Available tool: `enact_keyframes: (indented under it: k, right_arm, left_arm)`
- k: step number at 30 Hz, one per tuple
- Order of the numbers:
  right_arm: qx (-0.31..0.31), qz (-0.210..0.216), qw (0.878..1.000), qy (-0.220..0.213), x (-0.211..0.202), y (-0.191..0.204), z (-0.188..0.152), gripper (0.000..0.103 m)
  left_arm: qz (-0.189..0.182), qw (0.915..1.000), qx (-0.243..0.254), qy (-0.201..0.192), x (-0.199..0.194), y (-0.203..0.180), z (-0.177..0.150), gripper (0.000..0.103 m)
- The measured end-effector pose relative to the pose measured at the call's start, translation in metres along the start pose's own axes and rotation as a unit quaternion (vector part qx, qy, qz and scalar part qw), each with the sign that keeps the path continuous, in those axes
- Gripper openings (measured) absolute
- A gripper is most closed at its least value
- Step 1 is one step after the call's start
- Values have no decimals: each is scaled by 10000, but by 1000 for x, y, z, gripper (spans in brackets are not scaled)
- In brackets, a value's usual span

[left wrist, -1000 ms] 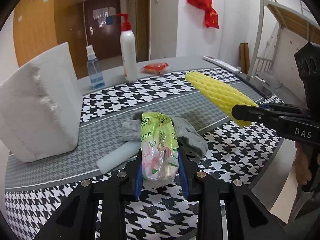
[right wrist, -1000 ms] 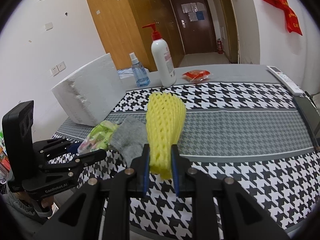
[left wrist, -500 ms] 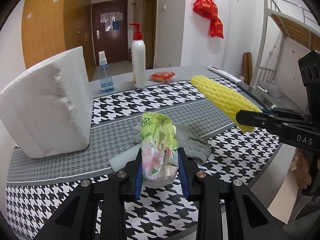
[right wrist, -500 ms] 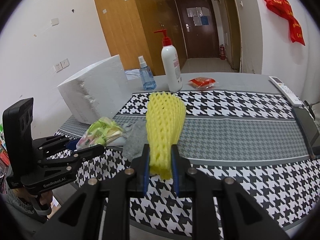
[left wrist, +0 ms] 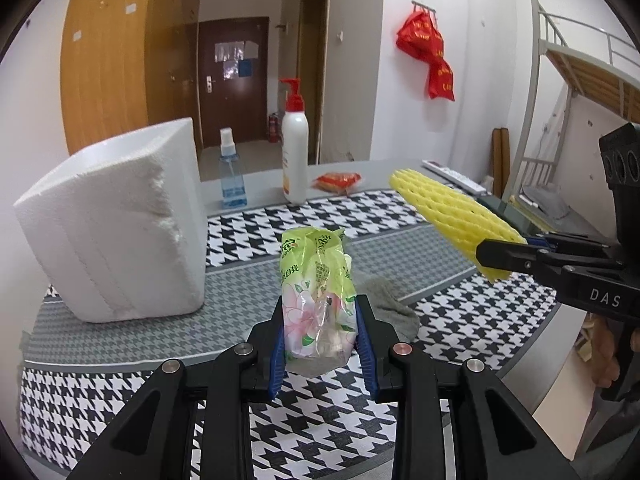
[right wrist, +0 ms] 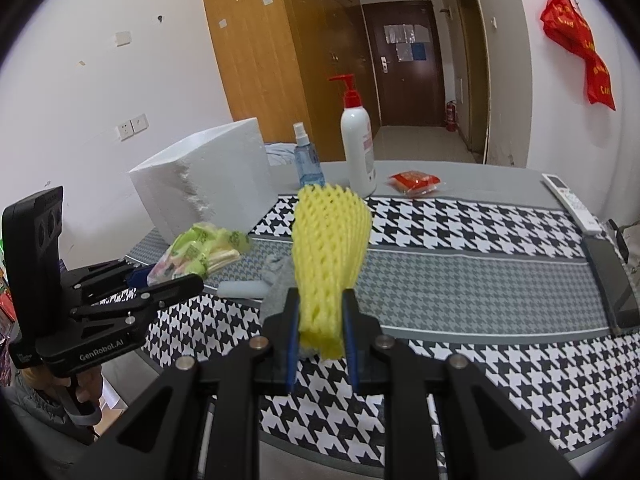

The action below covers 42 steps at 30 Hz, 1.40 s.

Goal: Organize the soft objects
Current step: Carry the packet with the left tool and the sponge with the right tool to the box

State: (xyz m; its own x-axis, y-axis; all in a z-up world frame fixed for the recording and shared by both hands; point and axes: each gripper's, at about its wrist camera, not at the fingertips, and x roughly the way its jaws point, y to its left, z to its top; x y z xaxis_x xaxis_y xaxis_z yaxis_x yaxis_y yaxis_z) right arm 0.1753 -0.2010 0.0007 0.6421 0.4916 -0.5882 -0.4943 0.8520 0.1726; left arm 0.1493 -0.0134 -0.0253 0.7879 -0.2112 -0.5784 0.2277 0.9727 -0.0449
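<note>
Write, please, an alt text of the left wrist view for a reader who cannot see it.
The left tongs grip a green tissue pack above a houndstooth table. At right, the right tongs hold a yellow foam net. A white foam block stands at left, a grey cloth lies behind the pack, two bottles further back.

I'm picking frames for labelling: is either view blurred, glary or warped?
Left wrist view: sharp on the tissue pack; heavy fisheye bending at the bunk bed, dark corners, no strong glare. Right wrist view: sharp on the yellow foam net; same bending along the wall, soft even light, faint shadows on the tablecloth.
</note>
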Motion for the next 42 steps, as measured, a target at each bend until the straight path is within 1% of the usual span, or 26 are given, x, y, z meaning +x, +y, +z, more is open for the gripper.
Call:
enact_keyframes:
  k: [7,15,22,30,42]
  right_arm:
    - [-160,44,9998,-114,-7,10,6,23]
    - [-320,215,9992,-122,-3,22,15,23]
    - [-459,359,9981,-175,4,31,24,23]
    - [-574,631,9962,-200,13,40,26,23]
    - [-667,783,9945,-172,28,55,31,23]
  left_arm:
    - [62,9998,-44,-170,-10,4,3,32]
    - [264,9991,-219,-258,-14,16,5,32]
    - [388,9981,-345,-345,-17,26,6,32]
    - [615,9960,-464,-462,-21,36,9,32]
    - [832,9935,-578,-516,-32,57,6,32]
